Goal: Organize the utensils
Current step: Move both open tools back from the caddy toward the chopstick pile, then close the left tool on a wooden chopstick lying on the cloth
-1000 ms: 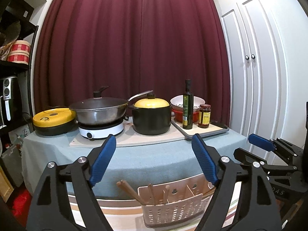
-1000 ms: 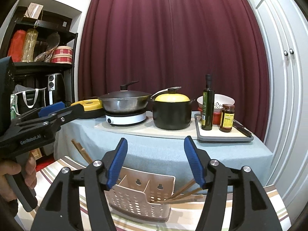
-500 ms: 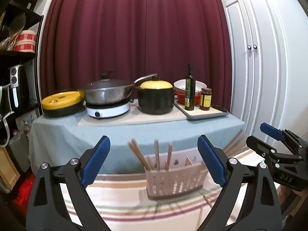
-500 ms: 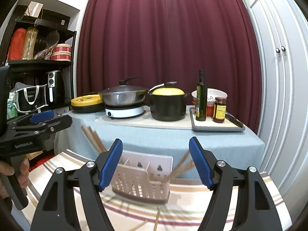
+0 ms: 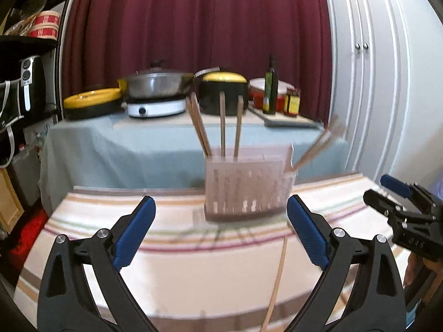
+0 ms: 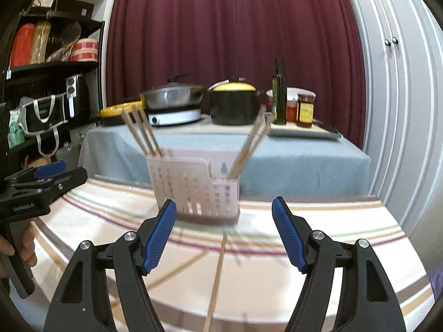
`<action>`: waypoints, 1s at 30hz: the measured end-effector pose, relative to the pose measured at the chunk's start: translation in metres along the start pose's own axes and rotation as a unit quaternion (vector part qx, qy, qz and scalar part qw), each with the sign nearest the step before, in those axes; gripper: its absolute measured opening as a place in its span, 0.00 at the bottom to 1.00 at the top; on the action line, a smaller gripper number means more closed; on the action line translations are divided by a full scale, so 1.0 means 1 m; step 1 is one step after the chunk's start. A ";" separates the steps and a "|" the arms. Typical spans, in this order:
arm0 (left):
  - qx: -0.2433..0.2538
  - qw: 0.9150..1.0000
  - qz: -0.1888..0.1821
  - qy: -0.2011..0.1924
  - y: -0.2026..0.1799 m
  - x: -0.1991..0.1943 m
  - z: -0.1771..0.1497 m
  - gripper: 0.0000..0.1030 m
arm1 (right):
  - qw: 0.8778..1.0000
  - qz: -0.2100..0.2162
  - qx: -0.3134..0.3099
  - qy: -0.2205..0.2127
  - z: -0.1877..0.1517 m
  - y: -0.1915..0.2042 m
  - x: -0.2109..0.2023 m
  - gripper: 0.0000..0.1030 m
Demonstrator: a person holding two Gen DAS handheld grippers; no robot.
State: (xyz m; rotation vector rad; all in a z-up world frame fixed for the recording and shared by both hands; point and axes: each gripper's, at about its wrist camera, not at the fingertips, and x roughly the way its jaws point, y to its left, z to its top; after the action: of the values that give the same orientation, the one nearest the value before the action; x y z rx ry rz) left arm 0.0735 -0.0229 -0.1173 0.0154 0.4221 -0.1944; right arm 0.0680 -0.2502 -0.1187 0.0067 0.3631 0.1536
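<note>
Pulled back and tipped down since earlier, caddy (image 5: 247,191) now farther off | left tongs (image 5: 221,233) and right tongs (image 6: 224,233) both spread, empty | loose chopstick (image 6: 217,274) flat on striped bench (image 6: 332,249) before caddy | probably light, stiff, slippery: pinch mid-shaft

Striped table (image 5: 193,271) carries caddy (image 5: 247,191), loose chopsticks (image 6: 217,276).

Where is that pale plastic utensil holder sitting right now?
The utensil holder stands upright on the striped tablecloth, ahead of both open grippers and in front of the blue-covered table; a loose chopstick lies just before it.
</note>
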 end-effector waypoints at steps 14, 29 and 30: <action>0.025 0.999 -0.008 0.035 -0.009 -0.016 -0.094 0.91 | 0.999 -0.013 -0.006 0.043 -0.072 -0.001 -0.011 0.68; 0.044 0.989 -0.072 0.122 -0.034 0.006 -0.148 0.45 | 0.998 -0.002 -0.003 0.064 -0.103 0.000 -0.015 0.68; 0.042 0.989 -0.071 0.125 -0.033 0.007 -0.149 0.39 | 0.998 -0.003 -0.001 0.064 -0.103 0.000 -0.015 0.68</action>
State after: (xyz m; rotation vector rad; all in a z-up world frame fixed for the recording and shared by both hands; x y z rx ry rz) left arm 0.0126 -0.0486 -0.2555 0.0931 0.6658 -0.3534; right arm 0.0179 -0.2547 -0.2102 -0.0072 0.4907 0.1494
